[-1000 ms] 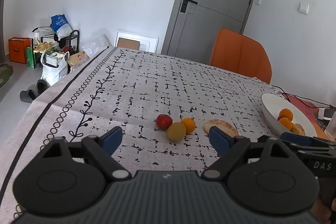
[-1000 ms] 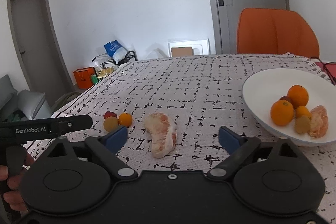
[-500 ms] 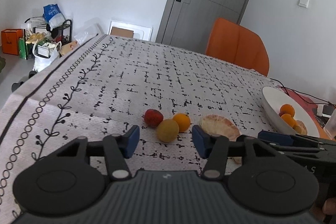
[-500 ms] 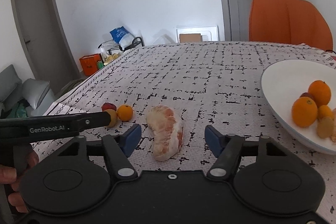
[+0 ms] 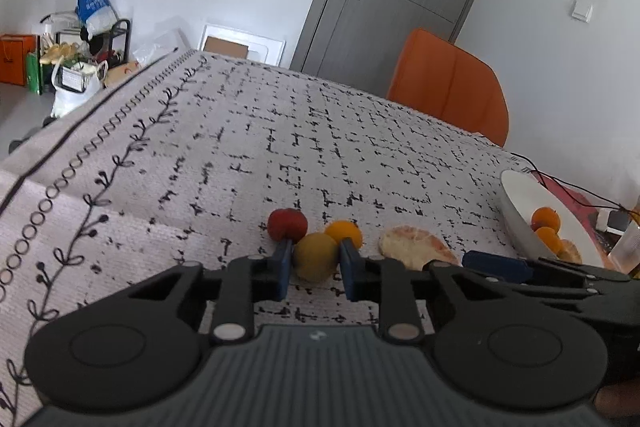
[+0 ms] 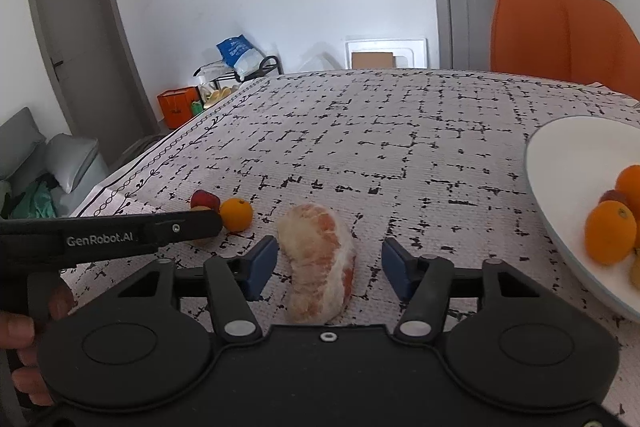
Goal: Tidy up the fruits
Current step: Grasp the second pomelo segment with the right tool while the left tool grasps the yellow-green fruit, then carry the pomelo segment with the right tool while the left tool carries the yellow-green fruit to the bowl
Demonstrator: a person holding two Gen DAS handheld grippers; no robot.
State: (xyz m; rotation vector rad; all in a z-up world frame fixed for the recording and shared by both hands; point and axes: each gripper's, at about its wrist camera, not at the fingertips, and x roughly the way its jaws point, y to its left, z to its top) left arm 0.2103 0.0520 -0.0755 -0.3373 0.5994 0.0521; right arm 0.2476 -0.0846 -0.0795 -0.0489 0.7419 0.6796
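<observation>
Far half of the surface (image 6: 400, 115): open cloth, free passage. Near edge: red fruit (image 5: 287, 223), yellow-brown fruit (image 5: 316, 255) and small orange (image 5: 344, 233) crowd together, touching. The left hand-held gripper (image 5: 314, 269) brackets the yellow-brown fruit. Peeled citrus (image 6: 318, 259) lies between cluster and white bowl (image 6: 560, 163) toward the right edge.

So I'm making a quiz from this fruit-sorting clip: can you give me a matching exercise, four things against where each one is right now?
Things:
1. yellow-green fruit
2. peeled grapefruit piece
3. red fruit
4. white bowl

Places:
A. holds oranges, at the right of the table
B. between the left gripper's fingers
C. on the cloth between the right gripper's open fingers, untouched
D. on the cloth just beyond the left gripper's tips

Pairs: 1-B, 2-C, 3-D, 4-A
</observation>
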